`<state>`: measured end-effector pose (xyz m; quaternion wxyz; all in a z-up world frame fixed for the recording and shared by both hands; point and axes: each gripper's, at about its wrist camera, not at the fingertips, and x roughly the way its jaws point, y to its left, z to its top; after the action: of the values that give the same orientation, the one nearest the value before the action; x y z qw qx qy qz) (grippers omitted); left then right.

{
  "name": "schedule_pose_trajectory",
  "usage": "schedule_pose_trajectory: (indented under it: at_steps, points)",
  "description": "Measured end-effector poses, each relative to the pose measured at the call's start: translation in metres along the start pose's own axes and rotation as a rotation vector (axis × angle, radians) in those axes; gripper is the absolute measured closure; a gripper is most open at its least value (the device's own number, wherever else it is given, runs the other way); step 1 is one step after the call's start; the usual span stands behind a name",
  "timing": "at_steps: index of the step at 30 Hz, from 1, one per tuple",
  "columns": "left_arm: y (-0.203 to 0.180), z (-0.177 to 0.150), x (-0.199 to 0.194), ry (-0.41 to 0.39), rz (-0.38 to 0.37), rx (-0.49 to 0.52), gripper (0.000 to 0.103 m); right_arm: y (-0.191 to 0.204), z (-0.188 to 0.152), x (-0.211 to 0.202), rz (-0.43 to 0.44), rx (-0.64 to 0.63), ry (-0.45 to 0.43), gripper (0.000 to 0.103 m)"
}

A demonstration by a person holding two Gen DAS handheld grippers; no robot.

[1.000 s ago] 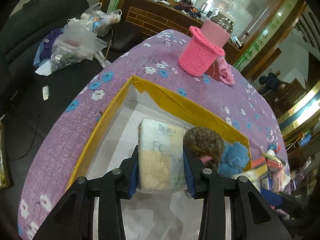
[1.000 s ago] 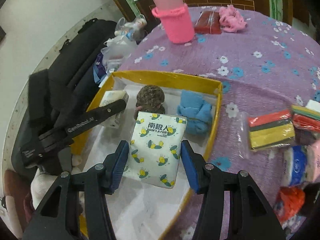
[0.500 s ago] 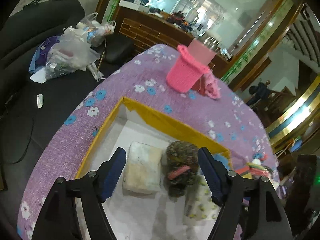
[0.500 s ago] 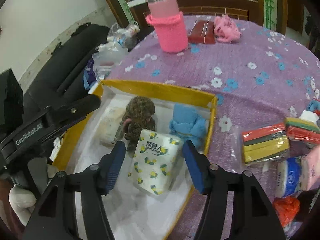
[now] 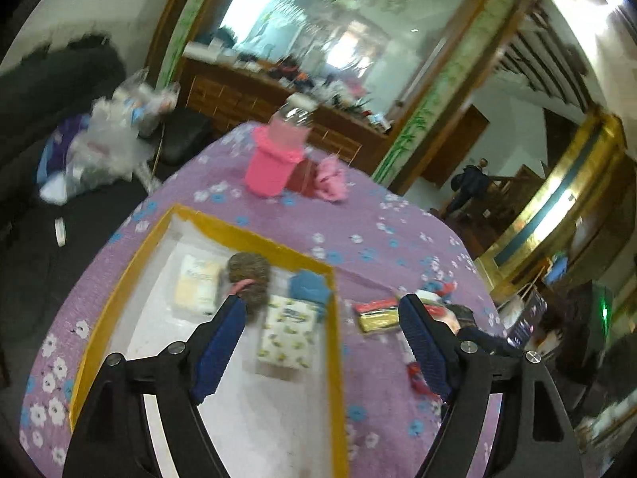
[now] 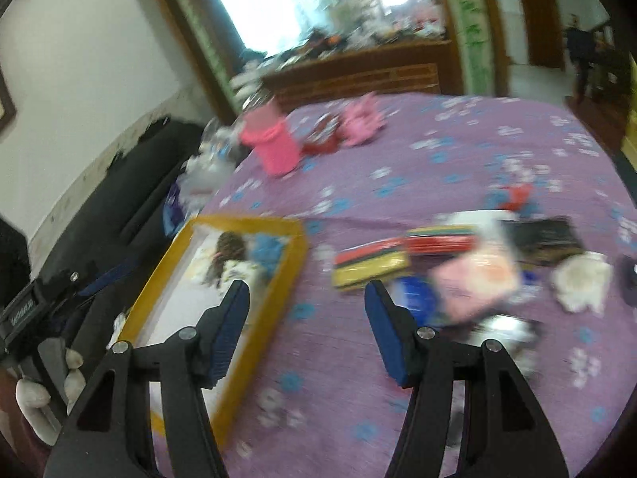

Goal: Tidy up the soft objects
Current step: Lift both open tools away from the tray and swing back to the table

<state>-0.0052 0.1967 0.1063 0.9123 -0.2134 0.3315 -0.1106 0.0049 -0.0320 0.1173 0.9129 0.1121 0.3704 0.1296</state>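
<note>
A yellow-rimmed box (image 5: 254,236) lies on the purple flowered tablecloth. In it are a pale tissue pack (image 5: 198,283), a brown plush toy (image 5: 247,275), a blue cloth (image 5: 310,287) and a white patterned tissue pack (image 5: 287,330). My left gripper (image 5: 320,344) is open and empty, raised above the box. My right gripper (image 6: 306,330) is open and empty, above the cloth between the box (image 6: 278,279) and a pile of soft items: a striped sponge pack (image 6: 370,269), a pink pack (image 6: 473,283), a white fluffy thing (image 6: 581,281).
A pink knitted cup cover (image 5: 274,163), a red pack and a pink cloth (image 5: 328,179) stand at the table's far side. A black sofa with plastic bags (image 5: 99,147) is at the left. Loose packs (image 5: 376,314) lie right of the box.
Both grippers let go of their tissue packs, which now lie in the box. Both grippers have risen and drawn back; the right one has swung right towards the pile.
</note>
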Motion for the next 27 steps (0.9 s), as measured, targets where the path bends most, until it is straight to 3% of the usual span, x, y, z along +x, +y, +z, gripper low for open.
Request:
schedule_pose_trajectory:
  at_steps: [7, 15, 24, 27]
  points:
    - [-0.078, -0.028, -0.054, -0.120, -0.078, 0.136, 0.024, -0.061, -0.018, -0.108, -0.071, 0.082, -0.152, 0.038]
    - [-0.143, -0.069, -0.138, -0.275, -0.105, 0.264, 0.024, -0.089, -0.043, -0.221, -0.108, 0.090, -0.276, 0.038]
    - [-0.177, -0.081, -0.264, -0.489, -0.076, 0.362, 0.024, -0.088, -0.010, -0.370, -0.200, 0.066, -0.488, 0.038]
    - [-0.185, -0.066, -0.311, -0.584, -0.046, 0.369, 0.023, -0.075, 0.007, -0.412, -0.325, 0.025, -0.561, 0.038]
